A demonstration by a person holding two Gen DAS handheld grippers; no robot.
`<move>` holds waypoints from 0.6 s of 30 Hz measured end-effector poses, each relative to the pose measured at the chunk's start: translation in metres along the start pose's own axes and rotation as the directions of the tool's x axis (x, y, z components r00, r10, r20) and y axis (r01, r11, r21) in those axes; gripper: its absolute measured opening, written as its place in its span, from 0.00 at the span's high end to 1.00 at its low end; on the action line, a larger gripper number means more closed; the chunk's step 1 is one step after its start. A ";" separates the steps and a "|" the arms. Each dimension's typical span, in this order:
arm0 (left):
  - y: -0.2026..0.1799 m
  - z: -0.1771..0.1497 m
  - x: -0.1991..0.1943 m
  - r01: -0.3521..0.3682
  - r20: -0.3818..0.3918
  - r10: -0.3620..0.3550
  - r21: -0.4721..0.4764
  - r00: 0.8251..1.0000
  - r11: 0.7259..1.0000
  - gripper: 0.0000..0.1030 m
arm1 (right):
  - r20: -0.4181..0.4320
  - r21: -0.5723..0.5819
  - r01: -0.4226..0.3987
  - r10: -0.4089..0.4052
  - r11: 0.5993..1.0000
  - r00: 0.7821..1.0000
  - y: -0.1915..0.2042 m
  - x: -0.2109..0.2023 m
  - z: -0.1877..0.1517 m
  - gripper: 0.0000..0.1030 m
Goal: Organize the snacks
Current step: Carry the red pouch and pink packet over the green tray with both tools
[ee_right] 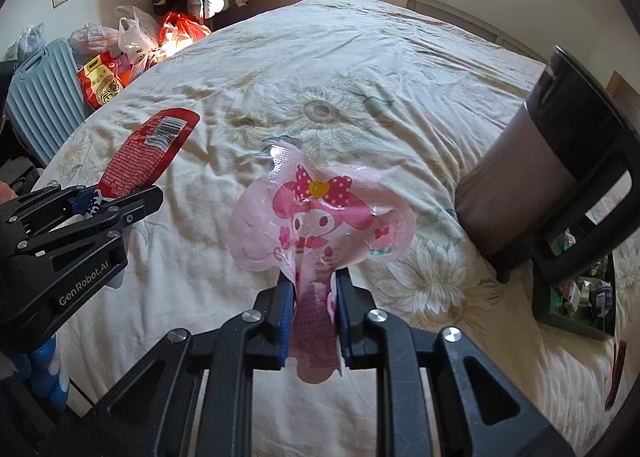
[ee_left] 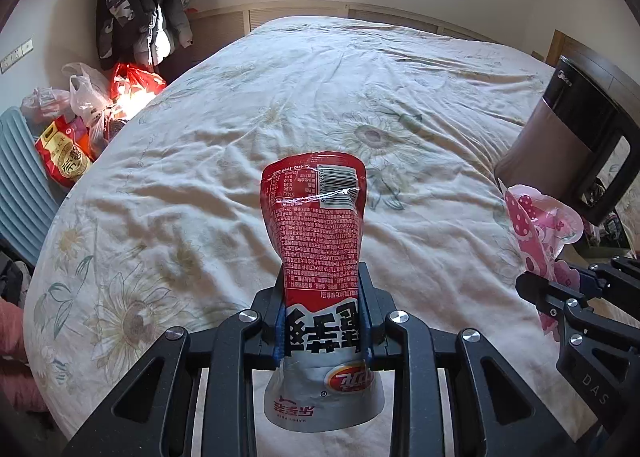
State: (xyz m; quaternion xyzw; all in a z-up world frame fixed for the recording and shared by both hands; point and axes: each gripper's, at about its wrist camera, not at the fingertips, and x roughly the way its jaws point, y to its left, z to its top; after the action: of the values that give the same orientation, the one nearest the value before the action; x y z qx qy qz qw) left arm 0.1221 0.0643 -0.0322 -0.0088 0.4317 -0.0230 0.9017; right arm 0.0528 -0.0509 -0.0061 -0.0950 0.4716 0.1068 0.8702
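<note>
My left gripper is shut on a red and silver chip bag and holds it above the bed. The same bag and gripper show at the left of the right wrist view. My right gripper is shut on a pink cartoon snack pouch, also held above the bed. That pouch and gripper show at the right of the left wrist view.
A bed with a floral cover fills both views. A dark basket with a handle stands on the bed at the right, with small snack packs in a green tray beside it. Plastic bags and a blue suitcase sit at the left.
</note>
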 end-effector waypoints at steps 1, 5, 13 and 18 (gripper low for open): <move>-0.005 -0.003 -0.003 0.000 0.001 0.000 0.012 1.000 1.000 0.77 | 0.004 0.010 0.002 -0.002 1.000 1.000 -0.004 -0.004 -0.006 0.59; -0.026 -0.015 -0.014 0.003 0.002 -0.003 0.052 1.000 0.999 0.77 | 0.019 0.057 0.010 -0.011 0.998 1.000 -0.022 -0.020 -0.030 0.59; -0.082 -0.042 -0.027 -0.002 -0.022 0.005 0.158 1.000 0.987 0.77 | 0.046 0.181 0.002 -0.010 0.984 0.999 -0.070 -0.035 -0.080 0.59; -0.122 -0.054 -0.031 -0.004 -0.034 0.012 0.226 0.999 0.974 0.77 | 0.063 0.226 0.015 -0.030 0.974 0.998 -0.099 -0.043 -0.105 0.59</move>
State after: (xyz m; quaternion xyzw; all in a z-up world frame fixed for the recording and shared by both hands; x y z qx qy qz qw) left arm 0.0565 -0.0557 -0.0378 0.0961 0.4421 -0.0684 0.8891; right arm -0.0268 -0.1782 -0.0205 0.0028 0.4506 0.0458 0.8915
